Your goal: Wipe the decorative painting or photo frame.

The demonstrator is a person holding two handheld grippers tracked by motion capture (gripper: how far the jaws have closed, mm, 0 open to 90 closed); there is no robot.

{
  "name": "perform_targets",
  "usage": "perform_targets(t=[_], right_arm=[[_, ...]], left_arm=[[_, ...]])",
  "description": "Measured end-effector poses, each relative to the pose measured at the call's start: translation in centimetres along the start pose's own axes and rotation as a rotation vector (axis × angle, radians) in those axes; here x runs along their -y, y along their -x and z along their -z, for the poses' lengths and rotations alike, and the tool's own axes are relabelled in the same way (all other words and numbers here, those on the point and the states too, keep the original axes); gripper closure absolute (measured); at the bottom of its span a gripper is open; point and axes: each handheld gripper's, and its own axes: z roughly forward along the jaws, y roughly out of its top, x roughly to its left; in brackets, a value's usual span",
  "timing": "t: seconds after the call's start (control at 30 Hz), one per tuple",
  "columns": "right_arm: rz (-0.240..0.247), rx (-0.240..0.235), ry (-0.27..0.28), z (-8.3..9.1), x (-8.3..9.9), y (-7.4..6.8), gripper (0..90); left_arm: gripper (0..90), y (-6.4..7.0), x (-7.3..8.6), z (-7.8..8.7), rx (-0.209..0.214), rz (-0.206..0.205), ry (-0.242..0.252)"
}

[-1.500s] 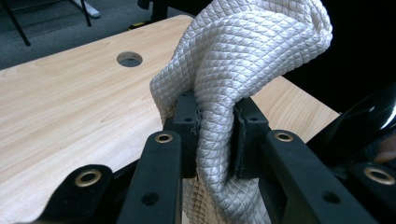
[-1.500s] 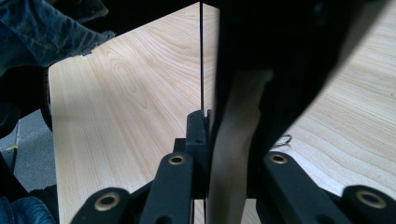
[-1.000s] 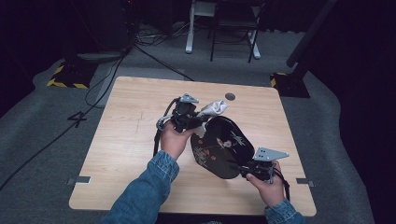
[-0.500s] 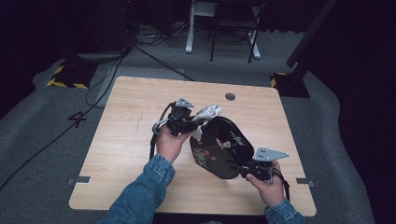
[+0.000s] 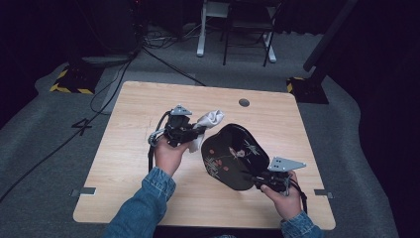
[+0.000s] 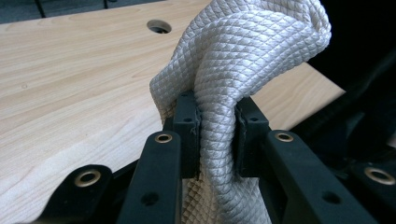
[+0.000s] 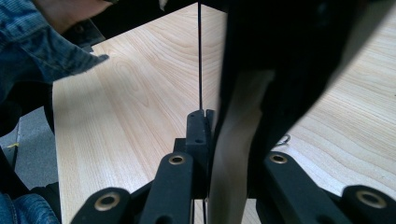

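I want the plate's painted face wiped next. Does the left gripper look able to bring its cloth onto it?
Probably yes: the left gripper holds the white cloth beside the black plate, which the right gripper holds tilted, nothing between them.

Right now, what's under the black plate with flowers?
The black plate is held tilted by the right gripper above the wooden table. The table beneath it is hidden; the white cloth sits beside its top edge.

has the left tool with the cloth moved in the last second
Yes. The left tool and its white cloth drew back toward the person, away from the table's hole.
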Motion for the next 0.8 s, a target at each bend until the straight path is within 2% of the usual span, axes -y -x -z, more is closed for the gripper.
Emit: perform_targets(t=[0.23, 0.33, 0.47, 0.6, 0.8], right_arm=[[0.001, 0.002, -0.001, 0.0, 0.0, 0.0, 80.4], [0.002, 0.001, -0.001, 0.0, 0.0, 0.0, 80.4], [0.001, 0.001, -0.003, 0.0, 0.1, 0.0, 80.4], [0.0, 0.001, -0.005, 0.1, 0.1, 0.0, 80.4], [0.002, 0.001, -0.008, 0.1, 0.0, 0.0, 80.4]], left_arm=[[75.0, 1.7, -0.3, 2.6, 0.075, -0.021, 0.038], [75.1, 2.6, -0.2, 2.7, 0.119, -0.025, 0.033], [75.0, 3.3, 0.0, 2.3, 0.142, -0.036, 0.024], [75.1, 3.3, 0.3, 1.7, 0.143, -0.036, -0.006], [75.1, 3.0, 0.6, 1.2, 0.11, -0.039, -0.048]])
